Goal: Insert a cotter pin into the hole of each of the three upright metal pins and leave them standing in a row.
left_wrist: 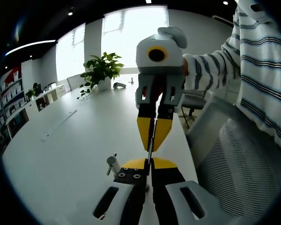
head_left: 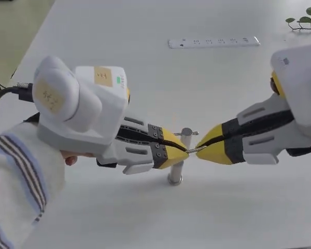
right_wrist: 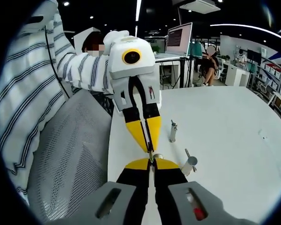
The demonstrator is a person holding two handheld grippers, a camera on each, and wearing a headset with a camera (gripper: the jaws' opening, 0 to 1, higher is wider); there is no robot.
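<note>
A thin cotter pin (head_left: 192,150) spans the small gap between my two grippers, above the white table. My left gripper (head_left: 184,150) is shut on one end and my right gripper (head_left: 199,150) is shut on the other, tip to tip. Just behind the tips stands an upright metal pin (head_left: 177,171) with a cotter pin through its head. In the right gripper view, my right gripper (right_wrist: 152,162) meets the left gripper (right_wrist: 149,149), and two upright pins (right_wrist: 173,131) (right_wrist: 190,164) stand to their right. In the left gripper view, my left gripper (left_wrist: 149,162) faces the right gripper (left_wrist: 151,146), with one upright pin (left_wrist: 113,164) beside it.
A white power strip (head_left: 213,42) lies at the far side of the table (head_left: 145,62), and a plant sprig (head_left: 306,21) is at the far right corner. A mesh chair (left_wrist: 234,154) stands at the table edge. A potted plant (left_wrist: 103,70) is further off.
</note>
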